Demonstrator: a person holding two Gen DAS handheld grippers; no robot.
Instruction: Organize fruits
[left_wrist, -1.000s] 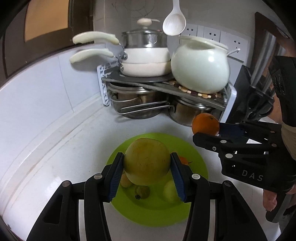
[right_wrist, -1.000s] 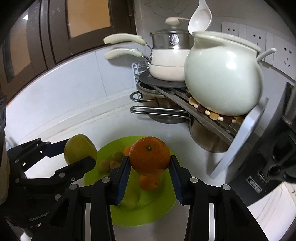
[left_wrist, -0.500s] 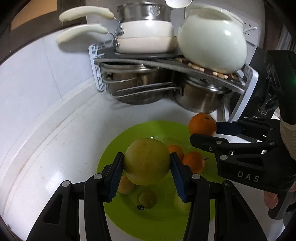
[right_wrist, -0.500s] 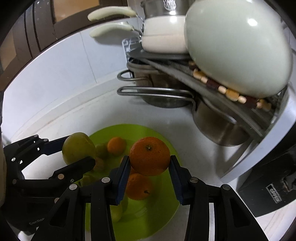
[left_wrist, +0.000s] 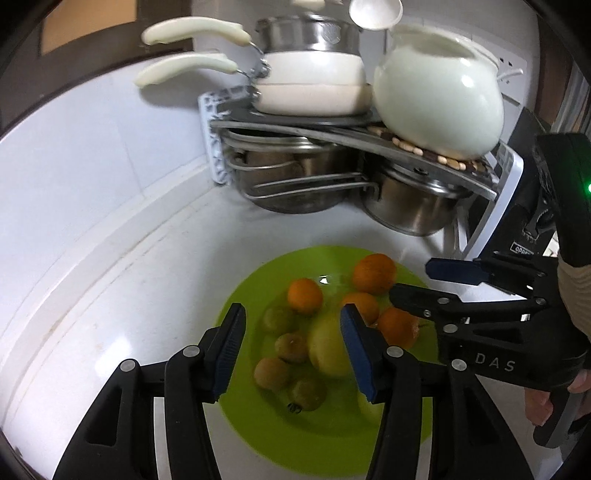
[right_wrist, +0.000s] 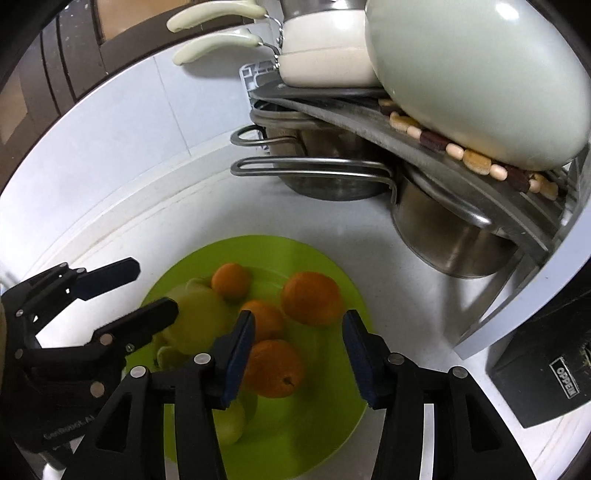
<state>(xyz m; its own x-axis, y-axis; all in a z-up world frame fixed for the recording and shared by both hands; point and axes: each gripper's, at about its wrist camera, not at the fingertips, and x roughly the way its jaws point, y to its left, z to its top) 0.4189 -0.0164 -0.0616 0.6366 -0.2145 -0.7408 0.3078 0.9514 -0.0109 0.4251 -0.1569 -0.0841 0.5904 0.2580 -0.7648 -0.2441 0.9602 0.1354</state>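
A green plate on the white counter holds several oranges, small brownish-green fruits and yellow-green fruits. The yellow-green pear lies on the plate among them. The big orange lies at the plate's far side. My left gripper is open and empty just above the plate; it shows in the right wrist view. My right gripper is open and empty over the oranges; it shows in the left wrist view.
A corner rack behind the plate holds a white round pot, white-handled pans and steel pots underneath. A black appliance stands at the right. White tiled wall curves along the left.
Both grippers have lowered toward the plate and opened. The pear has left my left gripper and the orange has left my right gripper; both now lie on the plate.
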